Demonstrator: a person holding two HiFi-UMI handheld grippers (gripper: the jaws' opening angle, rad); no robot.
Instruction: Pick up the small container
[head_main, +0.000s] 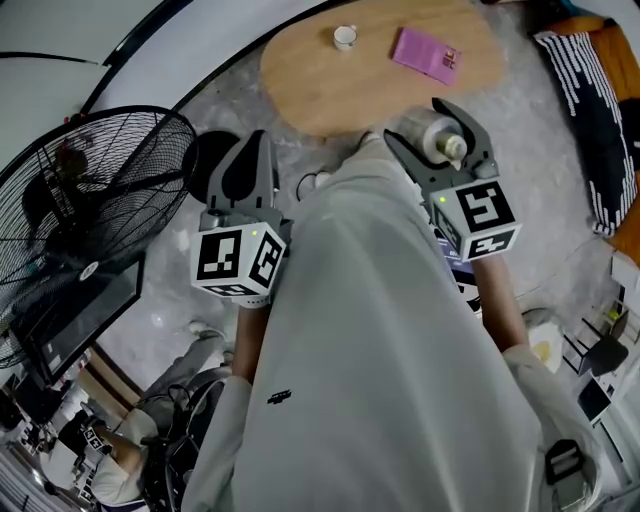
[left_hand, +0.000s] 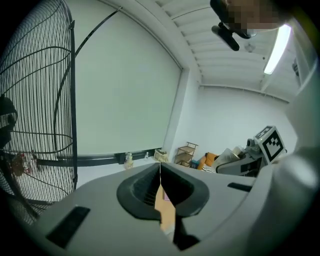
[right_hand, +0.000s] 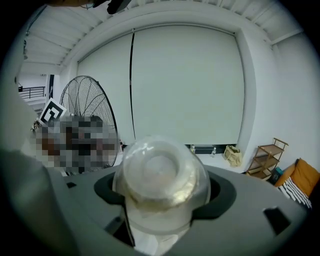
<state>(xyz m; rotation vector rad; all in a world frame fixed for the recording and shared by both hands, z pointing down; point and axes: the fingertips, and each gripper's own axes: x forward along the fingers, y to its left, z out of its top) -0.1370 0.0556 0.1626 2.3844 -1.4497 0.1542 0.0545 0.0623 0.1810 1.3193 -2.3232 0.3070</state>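
Our right gripper (head_main: 425, 125) had its jaws spread wide and clamped on the small container (right_hand: 159, 175), one pad pressing each flank. The container was a round tub of clear, slightly cloudy plastic. Its ringed flat end faced the right gripper view, and a yellowish tinge showed low around its wall. We held it in the air before our body, just off the near edge of the oval wooden table (head_main: 300, 90). Our left gripper (left_hand: 160, 172) had its jaws shut tip to tip with nothing between them. On the table lay a small white cup (head_main: 345, 37) and a pink booklet (head_main: 428, 54), well apart. A black floor fan (head_main: 90, 200) stood to our left.
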